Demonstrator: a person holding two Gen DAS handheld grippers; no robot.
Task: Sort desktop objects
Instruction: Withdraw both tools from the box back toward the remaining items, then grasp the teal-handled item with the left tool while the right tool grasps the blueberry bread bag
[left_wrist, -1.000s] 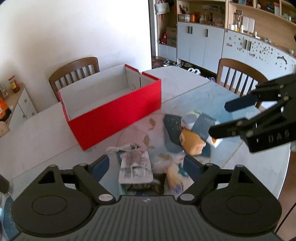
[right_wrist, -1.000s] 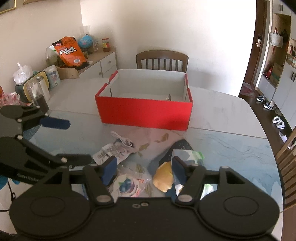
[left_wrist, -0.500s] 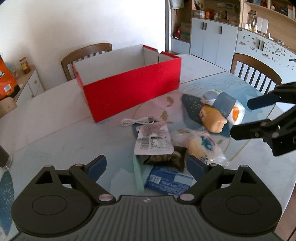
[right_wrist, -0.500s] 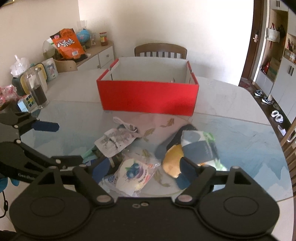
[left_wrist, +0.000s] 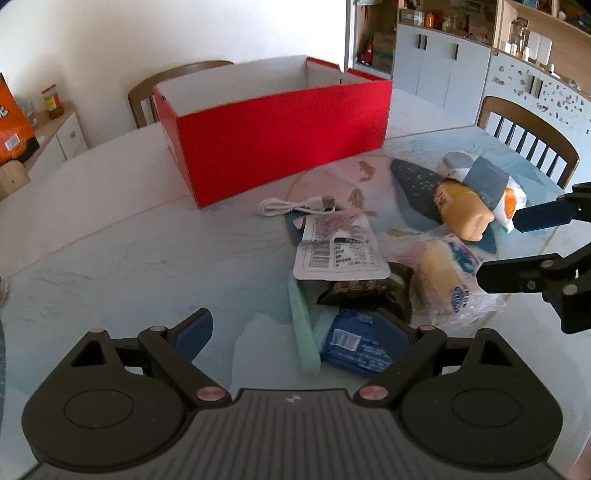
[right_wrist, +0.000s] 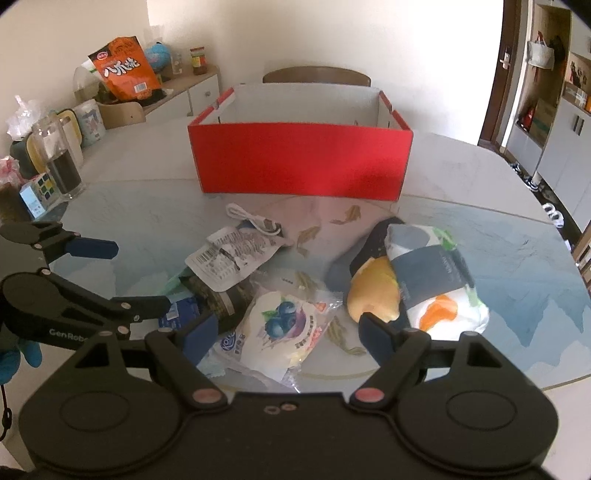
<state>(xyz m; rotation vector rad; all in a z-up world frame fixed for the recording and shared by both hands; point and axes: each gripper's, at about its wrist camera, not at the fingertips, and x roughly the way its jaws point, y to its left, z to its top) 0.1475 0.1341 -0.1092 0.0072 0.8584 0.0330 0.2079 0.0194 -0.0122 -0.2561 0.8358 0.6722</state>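
Observation:
A red open-top box (left_wrist: 280, 147) (right_wrist: 299, 162) stands on the far side of a pile of objects. The pile holds a white USB cable (left_wrist: 295, 205), a white barcode pouch (left_wrist: 338, 251) (right_wrist: 232, 258), a dark snack packet (left_wrist: 365, 291), a blue packet (left_wrist: 354, 347), a green strap (left_wrist: 301, 325), a blueberry bread packet (right_wrist: 280, 328), a yellow plush toy (right_wrist: 375, 291) and a rolled cloth (right_wrist: 432, 273). My left gripper (left_wrist: 293, 332) (right_wrist: 122, 277) is open over the strap and blue packet. My right gripper (right_wrist: 290, 338) (left_wrist: 528, 247) is open above the bread packet, holding nothing.
Wooden chairs stand behind the box (right_wrist: 316, 74) and at the table's right side (left_wrist: 528, 129). A glass jar (right_wrist: 62, 158) and small boxes sit at the table's left edge. A sideboard (right_wrist: 177, 92) carries an orange snack bag. The table's rim (right_wrist: 554, 384) curves close on the right.
Both grippers have come down and closer to the pile, which now looks larger. The right gripper's jaws have spread wider. Nothing on the table has moved.

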